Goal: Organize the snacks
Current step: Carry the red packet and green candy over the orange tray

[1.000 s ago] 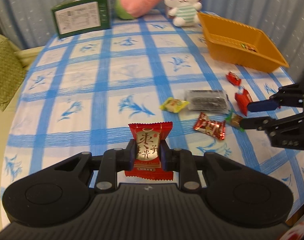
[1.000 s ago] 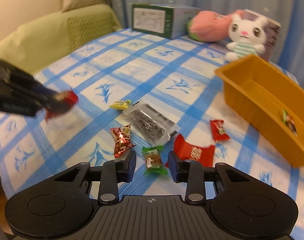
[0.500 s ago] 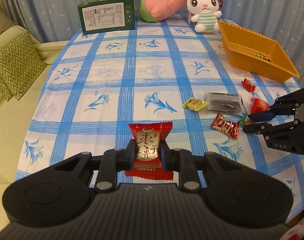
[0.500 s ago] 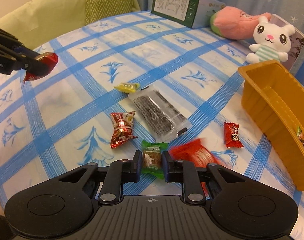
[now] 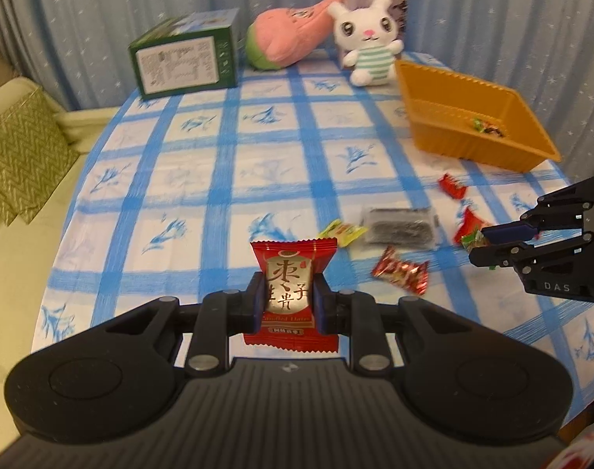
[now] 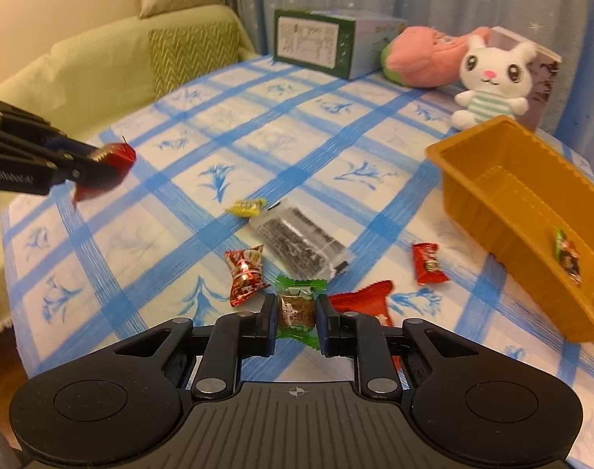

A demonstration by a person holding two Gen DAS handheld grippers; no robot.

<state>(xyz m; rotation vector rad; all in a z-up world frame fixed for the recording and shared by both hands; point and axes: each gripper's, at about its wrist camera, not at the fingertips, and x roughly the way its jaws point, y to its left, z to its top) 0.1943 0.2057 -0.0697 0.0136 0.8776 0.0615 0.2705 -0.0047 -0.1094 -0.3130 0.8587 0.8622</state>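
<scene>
Above the checked counter (image 5: 258,164), the left gripper (image 5: 290,301) clamped a red date packet (image 5: 293,273) mid-body; the right gripper (image 6: 297,320) pinched a green-wrapped candy (image 6: 299,305). Both wrappers appeared light, crinkly and slippery, best gripped across the filled centre. The orange tray (image 6: 492,203) stood near.

The left gripper (image 5: 288,301) clamps a red packet (image 5: 291,273); past it lie loose sweets (image 5: 400,269), with the orange tray (image 5: 445,133) beyond them.

A red date packet (image 5: 293,293) stands upright, clamped and lifted. A green-wrapped candy (image 6: 297,306) is likewise pinched. Other snacks lie scattered by the orange tray (image 6: 504,191) at the desk's (image 6: 258,125) edge.
</scene>
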